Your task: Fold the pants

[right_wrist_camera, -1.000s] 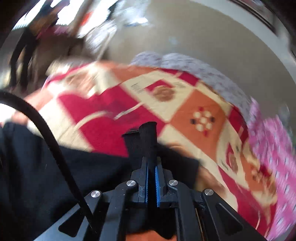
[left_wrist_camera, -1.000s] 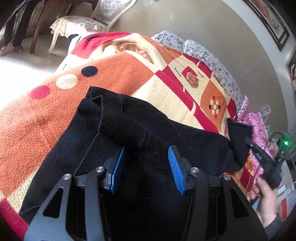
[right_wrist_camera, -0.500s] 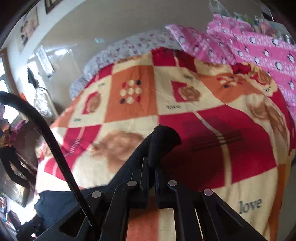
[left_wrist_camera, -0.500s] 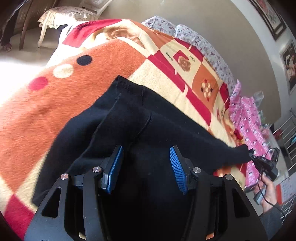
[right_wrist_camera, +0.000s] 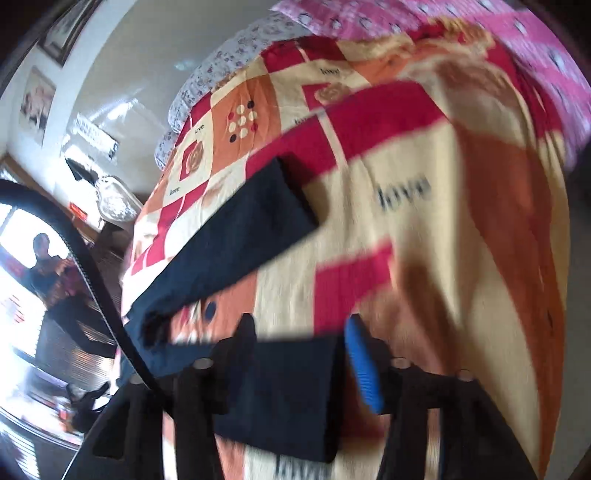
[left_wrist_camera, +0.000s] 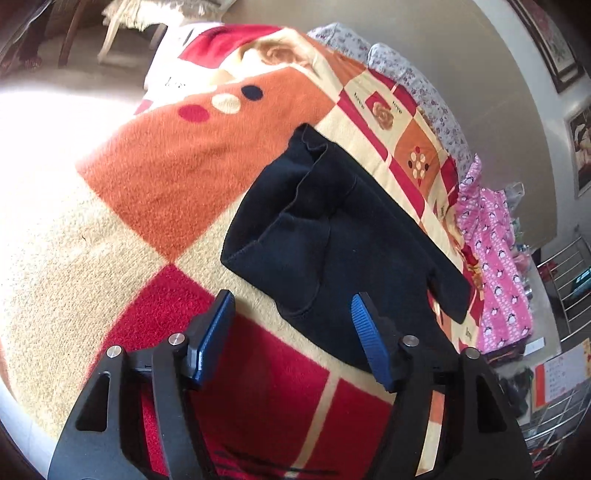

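Observation:
The black pants (left_wrist_camera: 332, 236) lie spread on the patterned blanket (left_wrist_camera: 155, 206), waistband end toward the far left, legs running right. My left gripper (left_wrist_camera: 291, 332) is open and empty, hovering just above the near edge of the pants. In the right wrist view, one black leg (right_wrist_camera: 243, 232) stretches across the blanket and another leg end (right_wrist_camera: 291, 391) lies between the fingers of my right gripper (right_wrist_camera: 299, 354), which is open. This view is motion-blurred.
A pink patterned quilt (left_wrist_camera: 495, 266) lies at the bed's right side, with floral pillows (left_wrist_camera: 413, 77) by the wall. A white chair (left_wrist_camera: 129, 22) stands beyond the bed. A metal rack (left_wrist_camera: 569, 280) is at the right. A black cable (right_wrist_camera: 92, 280) crosses the right wrist view.
My right gripper has opened and let go of the pant leg, which now lies on the blanket. My left gripper has pulled back from over the pants toward the near edge.

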{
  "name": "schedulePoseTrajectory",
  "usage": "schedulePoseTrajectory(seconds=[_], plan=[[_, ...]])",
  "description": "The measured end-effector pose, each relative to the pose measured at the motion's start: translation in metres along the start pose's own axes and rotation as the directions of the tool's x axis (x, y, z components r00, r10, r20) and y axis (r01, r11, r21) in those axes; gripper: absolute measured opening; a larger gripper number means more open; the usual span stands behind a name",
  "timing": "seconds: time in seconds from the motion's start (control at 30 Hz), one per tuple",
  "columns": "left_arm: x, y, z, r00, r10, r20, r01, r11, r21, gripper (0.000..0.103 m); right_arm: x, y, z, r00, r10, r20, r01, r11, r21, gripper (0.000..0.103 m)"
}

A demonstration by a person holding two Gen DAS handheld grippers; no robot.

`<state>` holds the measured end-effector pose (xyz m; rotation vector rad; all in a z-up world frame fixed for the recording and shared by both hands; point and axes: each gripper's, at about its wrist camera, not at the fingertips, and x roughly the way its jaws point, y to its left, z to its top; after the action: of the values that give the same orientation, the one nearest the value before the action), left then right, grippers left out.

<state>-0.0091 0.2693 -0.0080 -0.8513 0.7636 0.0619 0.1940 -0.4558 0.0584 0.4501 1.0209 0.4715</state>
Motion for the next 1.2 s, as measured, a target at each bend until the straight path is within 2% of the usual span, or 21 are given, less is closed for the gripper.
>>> schedulePoseTrajectory(seconds=[0.03, 0.13, 0.17, 0.23, 0.3, 0.53, 0.6, 0.7, 0.87, 0.9, 0.93, 0.97, 1.0, 1.03, 1.2], plan=[[0.0, -0.002, -0.001, 1.0, -0.001, 0.006, 0.001, 1.0, -0.006, 0.069, -0.006, -0.006, -0.016, 1.0, 0.027, -0.015, -0.027, 0.999, 0.02, 0.052], [-0.001, -0.002, -0.004, 1.0, -0.026, -0.005, 0.026, 0.999, -0.047, 0.07, -0.002, -0.019, -0.055, 0.994, 0.02, -0.108, -0.01, 0.996, 0.092, 0.052], [-0.001, -0.002, -0.005, 0.999, -0.037, -0.012, 0.036, 0.998, -0.056, 0.07, 0.001, -0.024, -0.064, 0.99, 0.042, -0.133, -0.025, 0.992, 0.125, 0.052], [-0.004, -0.003, -0.01, 0.999, -0.046, -0.008, 0.046, 0.998, -0.053, 0.07, -0.005, -0.029, -0.071, 0.994, 0.085, -0.066, -0.076, 0.988, 0.138, 0.053], [-0.006, -0.004, -0.013, 0.999, -0.046, -0.014, 0.045, 0.998, -0.045, 0.07, -0.001, -0.036, -0.074, 0.99, 0.138, -0.044, -0.128, 0.977, 0.172, 0.053], [-0.007, 0.004, -0.011, 0.996, -0.088, -0.014, 0.087, 0.994, -0.066, 0.07, 0.032, -0.025, -0.065, 0.954, 0.297, -0.049, -0.281, 0.936, 0.212, 0.052], [-0.002, 0.006, -0.003, 0.996, -0.089, -0.011, 0.088, 0.992, -0.087, 0.07, 0.035, -0.019, -0.063, 0.963, 0.266, -0.031, -0.256, 0.949, 0.184, 0.05], [0.006, 0.002, 0.008, 0.998, -0.06, -0.001, 0.059, 0.996, -0.065, 0.07, 0.033, -0.013, -0.064, 0.976, 0.218, -0.018, -0.213, 0.965, 0.154, 0.048], [0.014, -0.003, 0.015, 0.999, -0.023, 0.025, 0.024, 0.998, -0.061, 0.068, 0.032, -0.003, -0.073, 0.986, 0.162, 0.026, -0.164, 0.985, 0.055, 0.048], [0.014, -0.005, 0.014, 0.999, 0.014, 0.035, -0.012, 0.998, -0.055, 0.047, 0.03, -0.001, -0.076, 0.987, 0.155, 0.027, -0.156, 0.987, 0.039, 0.047], [0.016, -0.006, 0.011, 0.997, 0.076, 0.028, -0.074, 0.996, -0.043, 0.011, 0.031, 0.0, -0.077, 0.989, 0.147, 0.026, -0.148, 0.989, 0.026, 0.033], [0.018, -0.004, 0.008, 0.995, 0.101, 0.014, -0.101, 0.994, -0.038, 0.008, 0.033, -0.002, -0.077, 0.99, 0.14, 0.022, -0.141, 0.989, 0.038, 0.024], [0.014, -0.002, 0.004, 0.995, 0.091, 0.038, -0.089, 0.995, -0.044, 0.006, 0.037, -0.007, -0.078, 0.987, 0.157, 0.009, -0.158, 0.985, 0.068, 0.012], [0.009, -0.002, 0.0, 0.993, 0.098, 0.06, -0.096, 0.995, -0.034, 0.004, 0.038, -0.011, -0.079, 0.986, 0.166, 0.012, -0.166, 0.983, 0.076, 0.006], [-0.027, -0.004, -0.023, 0.99, 0.068, 0.122, -0.07, 0.997, 0.016, 0.004, 0.011, 0.002, -0.088, 0.988, 0.146, 0.055, -0.145, 0.989, -0.023, 0.004]])
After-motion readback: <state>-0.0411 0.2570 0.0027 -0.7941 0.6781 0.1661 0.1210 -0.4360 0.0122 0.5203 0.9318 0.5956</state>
